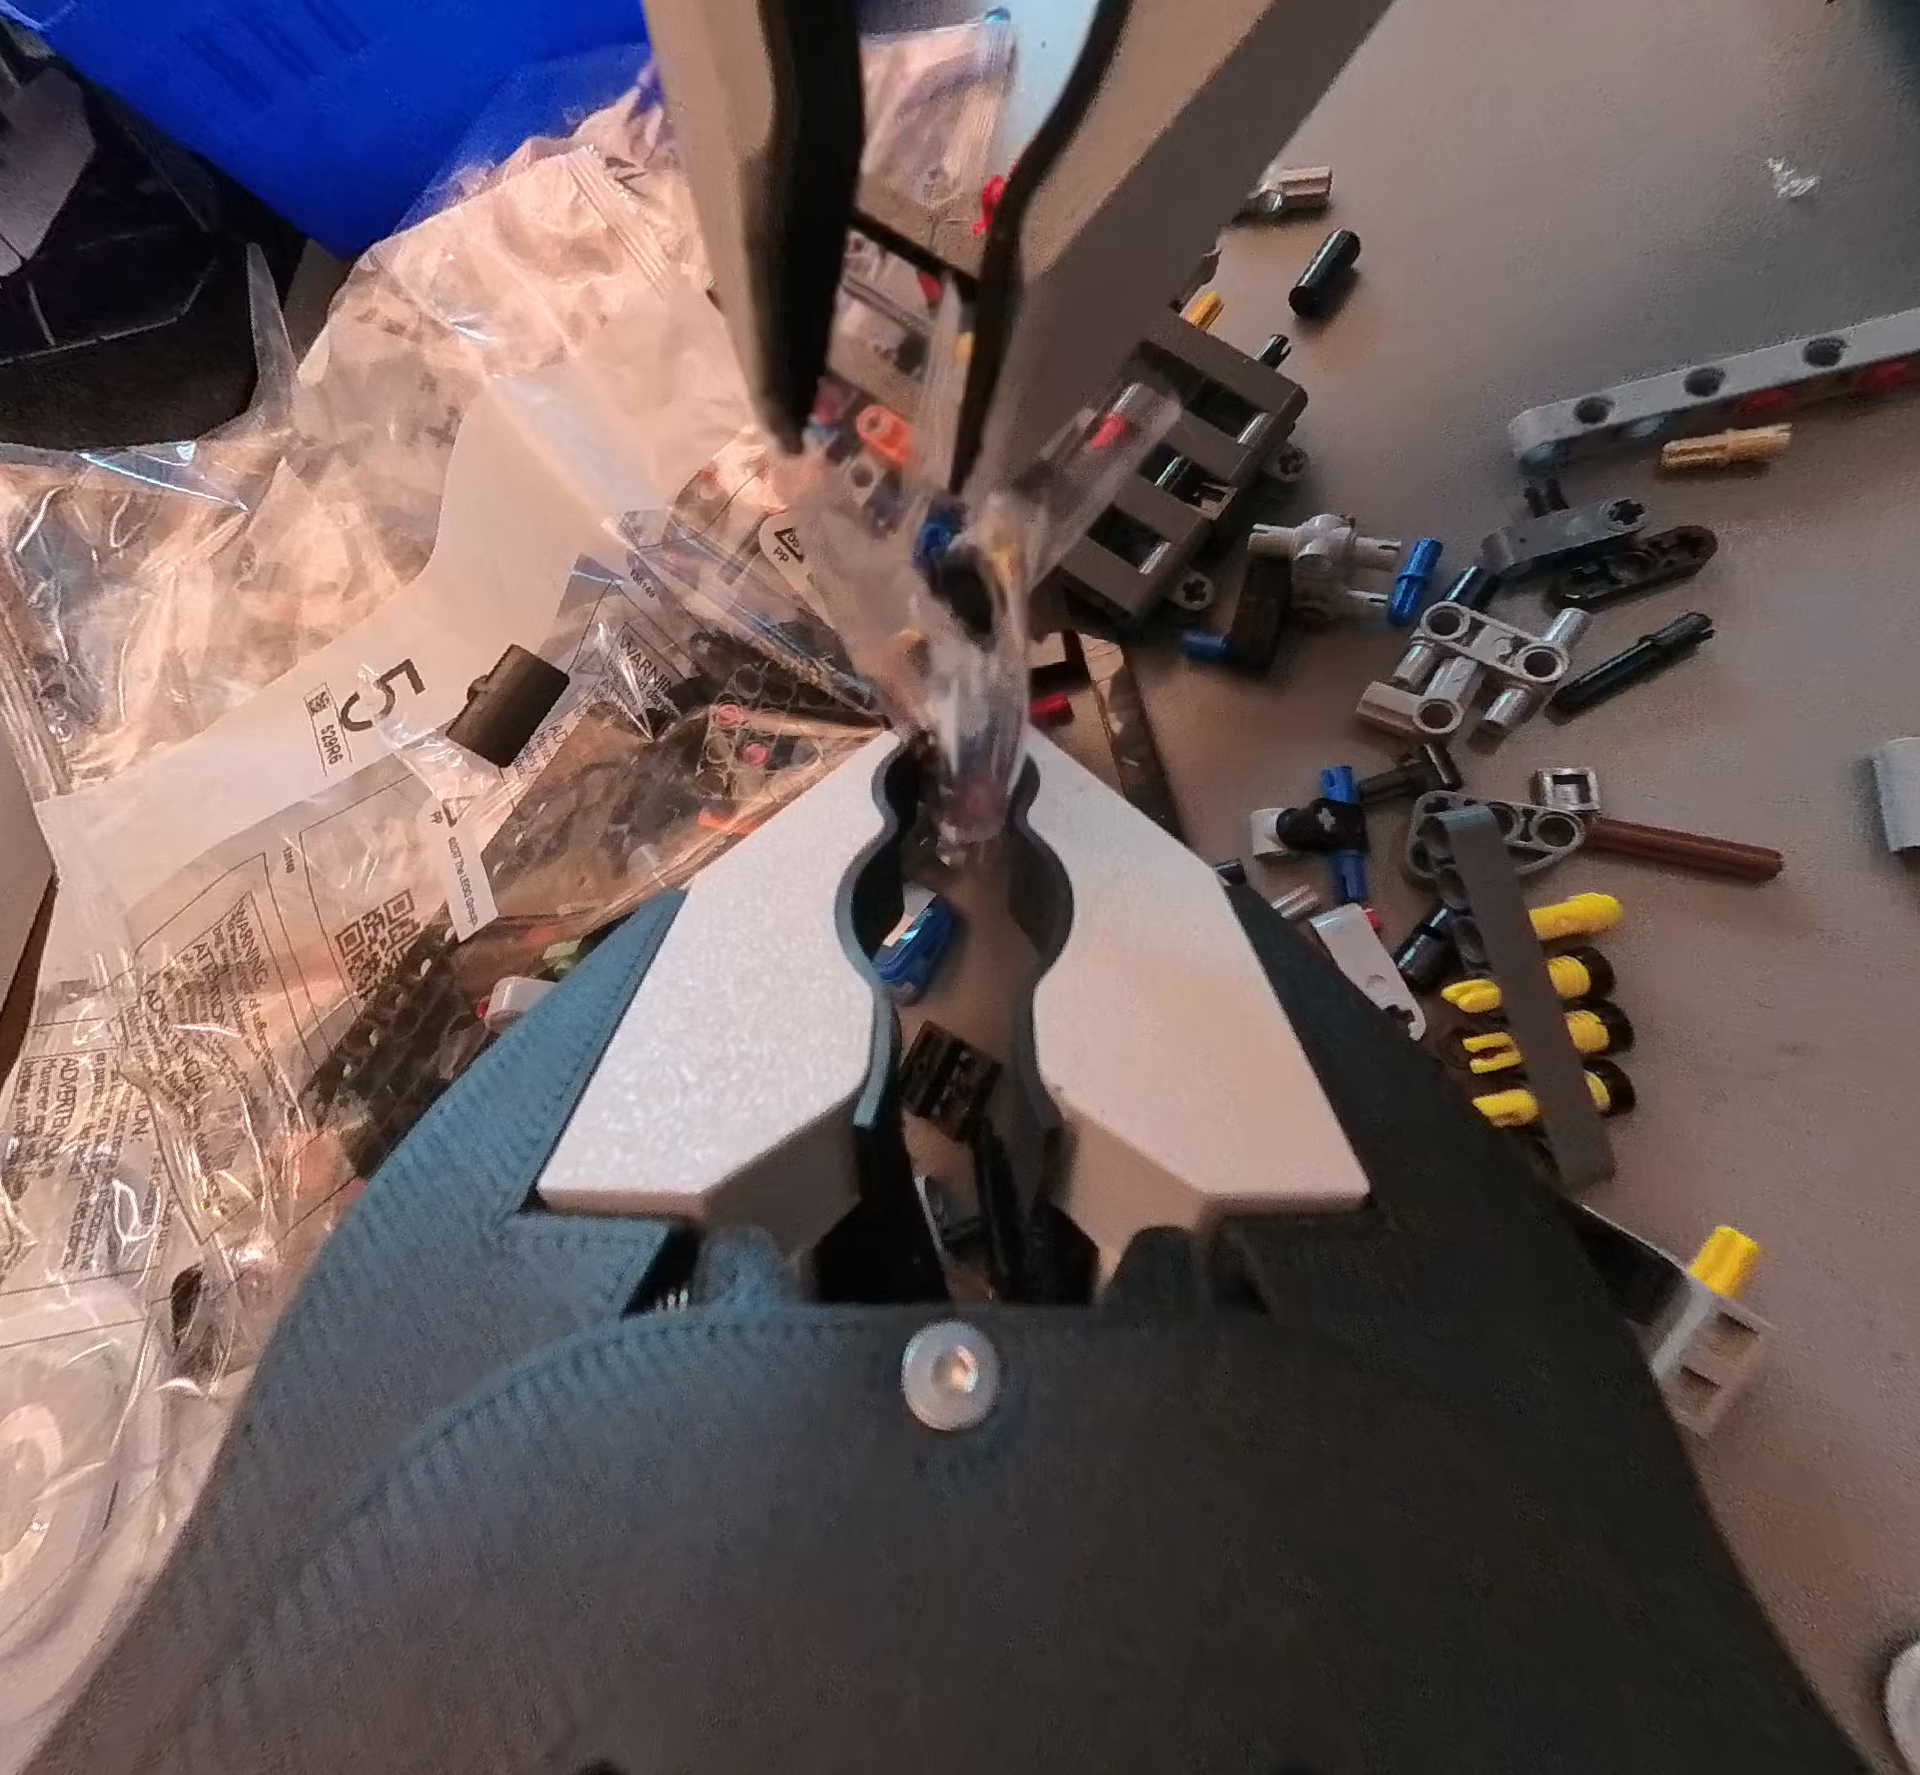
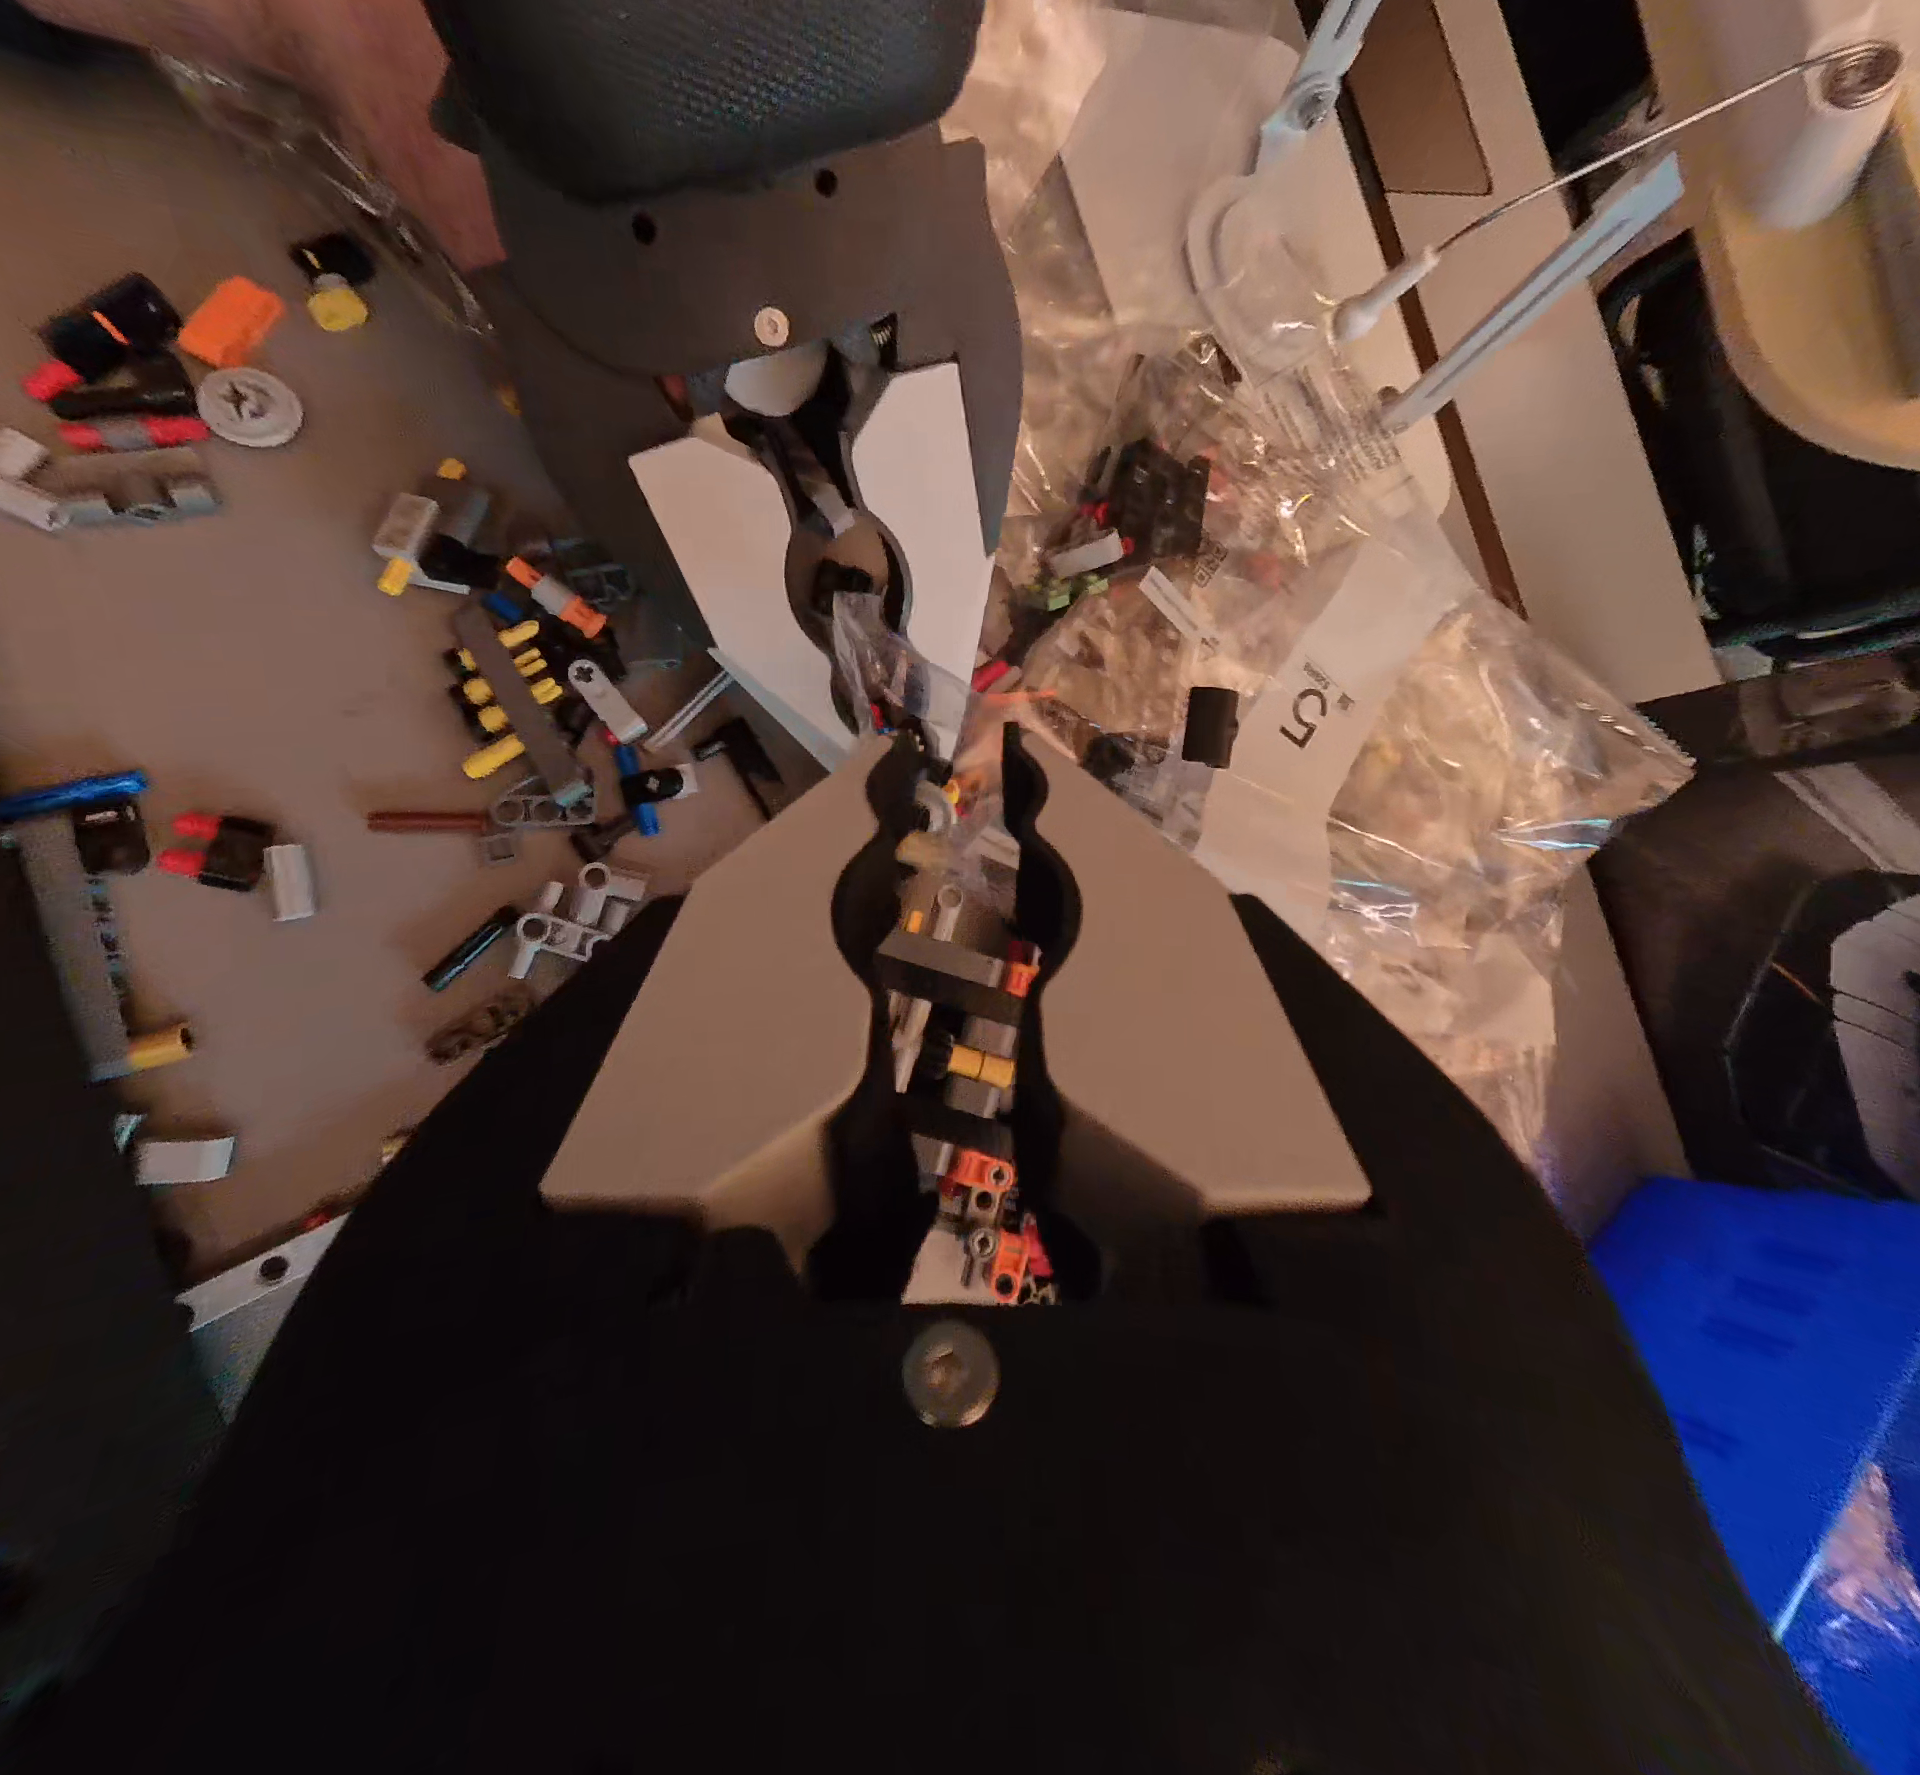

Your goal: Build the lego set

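Observation:
My left gripper (image 1: 964, 761) is shut on one end of a small clear bag (image 1: 966, 665) of tiny lego parts, held above the table. My right gripper (image 1: 878, 458) comes in from the top and grips the bag's other end, its jaws a little apart around the bunched plastic. In the right wrist view my right gripper (image 2: 951, 749) meets the left gripper (image 2: 914, 697) tip to tip with the bag (image 2: 904, 676) between them. A dark grey lego frame assembly (image 1: 1174, 489) lies on the table under the grippers; it also shows in the right wrist view (image 2: 951, 962).
Loose lego parts lie across the grey table (image 1: 1558, 115): a light grey connector (image 1: 1475, 676), yellow pins (image 1: 1538, 998), a long grey beam (image 1: 1704, 385). A heap of clear part bags (image 1: 312, 686) lies to the left, with a blue bin (image 1: 312, 11) behind. A white lamp base (image 2: 1236, 239) stands beyond the bags. Some 7 centimeters of space lies between my two pairs of fingers. Between my left fingertips and the light grey connector (image 1: 1475, 676) there is roughly 8 centimeters. It is also in sight in the right wrist view (image 2: 570, 927).

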The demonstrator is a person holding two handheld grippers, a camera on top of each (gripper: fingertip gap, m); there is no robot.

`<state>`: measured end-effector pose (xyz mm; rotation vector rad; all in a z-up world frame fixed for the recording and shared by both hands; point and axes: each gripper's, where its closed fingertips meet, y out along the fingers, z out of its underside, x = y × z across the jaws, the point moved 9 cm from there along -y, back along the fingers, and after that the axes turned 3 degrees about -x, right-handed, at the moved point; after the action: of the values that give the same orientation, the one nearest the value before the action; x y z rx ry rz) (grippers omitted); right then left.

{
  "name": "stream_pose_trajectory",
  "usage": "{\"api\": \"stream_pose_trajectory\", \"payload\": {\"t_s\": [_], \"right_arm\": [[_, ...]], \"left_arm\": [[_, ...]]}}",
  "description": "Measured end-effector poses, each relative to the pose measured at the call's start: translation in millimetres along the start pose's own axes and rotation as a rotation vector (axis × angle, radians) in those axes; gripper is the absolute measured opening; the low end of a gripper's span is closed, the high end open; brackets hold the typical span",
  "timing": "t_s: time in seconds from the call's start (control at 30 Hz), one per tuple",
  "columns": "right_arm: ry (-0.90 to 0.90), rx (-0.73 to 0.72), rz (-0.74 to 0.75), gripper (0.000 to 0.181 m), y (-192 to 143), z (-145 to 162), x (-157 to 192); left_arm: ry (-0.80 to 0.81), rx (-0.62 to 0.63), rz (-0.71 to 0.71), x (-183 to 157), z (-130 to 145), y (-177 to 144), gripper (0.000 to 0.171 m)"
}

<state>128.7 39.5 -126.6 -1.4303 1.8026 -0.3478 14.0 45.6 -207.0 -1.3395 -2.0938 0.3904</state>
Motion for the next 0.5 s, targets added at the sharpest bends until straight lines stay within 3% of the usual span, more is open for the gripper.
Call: {"api": "stream_pose_trajectory", "payload": {"t_s": [0.17,0.27,0.5], "right_arm": [[0.027,-0.083,0.002,0.012,-16,1,-3],[0.046,-0.116,-0.102,0.011,-26,6,5],[0.02,0.05,-0.36,0.015,-3,32,45]], "left_arm": [[0.0,0.001,0.0,0,0,0,0.012],[-0.007,-0.006,-0.002,1,0,0,0.012],[-0.012,-0.005,-0.004,1,0,0,0.012]]}}
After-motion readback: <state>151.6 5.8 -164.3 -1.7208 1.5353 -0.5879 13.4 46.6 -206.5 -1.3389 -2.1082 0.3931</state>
